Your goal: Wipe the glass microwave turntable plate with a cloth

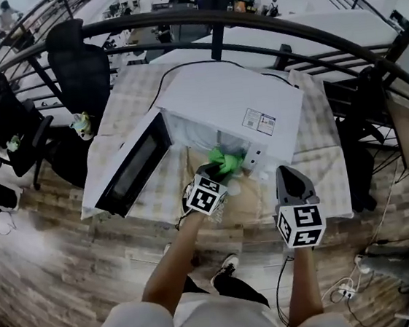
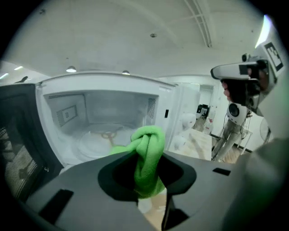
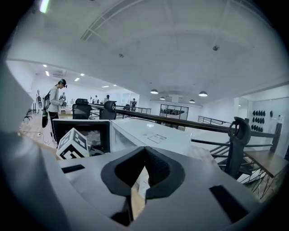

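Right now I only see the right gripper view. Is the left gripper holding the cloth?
Observer: Yes, the left gripper is shut on a bunched bright green cloth.
Operator: Is the plate in place?
Observer: The round clear glass turntable plate lies inside the open white microwave, ahead of the cloth.
Operator: Where is my gripper?
Observer: The right gripper hangs to the right of the microwave's opening, away from the cloth.

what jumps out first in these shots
The bright green cloth is pinched in the left claw right at the mouth of the white microwave, whose door stands open. Inside sits the glass plate; the right claw is shut and empty, off to the right.
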A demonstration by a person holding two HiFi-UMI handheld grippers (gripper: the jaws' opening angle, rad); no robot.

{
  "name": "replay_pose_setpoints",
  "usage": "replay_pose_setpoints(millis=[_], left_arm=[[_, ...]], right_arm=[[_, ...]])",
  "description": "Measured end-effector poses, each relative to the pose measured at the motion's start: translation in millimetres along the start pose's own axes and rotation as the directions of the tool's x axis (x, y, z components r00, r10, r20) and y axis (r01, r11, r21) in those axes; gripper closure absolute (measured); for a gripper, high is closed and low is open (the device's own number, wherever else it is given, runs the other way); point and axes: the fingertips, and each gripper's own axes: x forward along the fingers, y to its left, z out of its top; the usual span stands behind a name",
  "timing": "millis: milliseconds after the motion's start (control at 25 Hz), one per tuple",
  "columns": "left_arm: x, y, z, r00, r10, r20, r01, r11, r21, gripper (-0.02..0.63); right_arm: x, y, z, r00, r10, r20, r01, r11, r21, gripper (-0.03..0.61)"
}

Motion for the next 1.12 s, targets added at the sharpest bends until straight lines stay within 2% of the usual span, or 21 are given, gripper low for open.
replay_pose_setpoints(millis=[200,400,680,840,1000,1120], left_arm=[[-72.2,20.4,32.3,0.993,0.038,0.109,-0.035,0.999,-0.028,0.485],[-150.3,56.4,76.6,0.972,0.083,0.218,-0.089,0.996,0.015,0.483],[-235.8,99.2,135.5,0.926,0.125,0.356,-0.166,0.982,0.086,0.482],[-268.9,116.7,162.3,0.902,0.168,0.399,-0.240,0.961,0.137,0.482],[-292.7,124.6,187.0,0.867,0.182,0.464,-0.277,0.950,0.145,0.482],[-305.4,127.4,200.0,0.851,0.192,0.489,-0.301,0.941,0.155,0.481]], right_arm=[[-13.9,3.6,46.0,0.999,-0.021,0.043,0.023,0.999,-0.046,0.565],[-18.1,22.2,85.2,0.996,-0.030,0.083,0.036,0.997,-0.075,0.565],[-10.2,54.2,130.2,0.990,-0.019,0.137,0.035,0.992,-0.120,0.565],[-6.6,65.9,162.8,0.982,0.008,0.187,0.018,0.990,-0.139,0.566],[-7.6,67.4,191.1,0.972,0.008,0.234,0.030,0.987,-0.161,0.565],[-7.6,71.0,206.4,0.967,0.010,0.255,0.039,0.982,-0.184,0.565]])
